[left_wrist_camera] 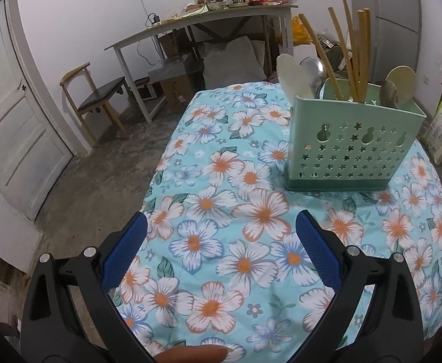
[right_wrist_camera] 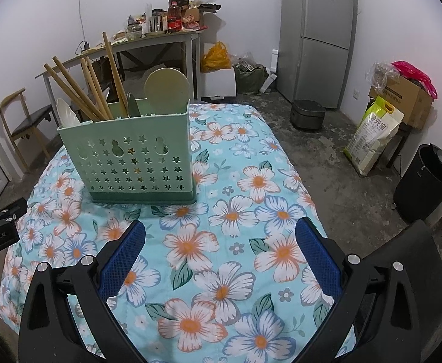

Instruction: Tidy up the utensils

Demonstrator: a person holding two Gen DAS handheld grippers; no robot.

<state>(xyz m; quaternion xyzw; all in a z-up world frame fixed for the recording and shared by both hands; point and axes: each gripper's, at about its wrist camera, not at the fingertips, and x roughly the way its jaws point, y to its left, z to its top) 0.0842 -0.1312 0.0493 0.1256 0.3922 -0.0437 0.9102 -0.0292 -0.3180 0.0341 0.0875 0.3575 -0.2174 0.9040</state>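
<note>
Left wrist view: left tool (left_wrist_camera: 221,233) fingers apart, empty, above floral worktop (left_wrist_camera: 221,181). Green utensil holder (left_wrist_camera: 354,142) ahead-right, chopsticks (left_wrist_camera: 360,54) and spoons upright inside. Right tool (right_wrist_camera: 220,236) likewise spread, empty.

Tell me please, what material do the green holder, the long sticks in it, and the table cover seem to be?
The green holder looks like matte moulded plastic: thin even walls with star-shaped cut-outs. The long sticks seem to be bamboo or pale wood, tan and dull, probably chopsticks. The table cover appears to be soft printed fabric, perhaps quilted, since it wrinkles and shows faint stitch lines.
</note>
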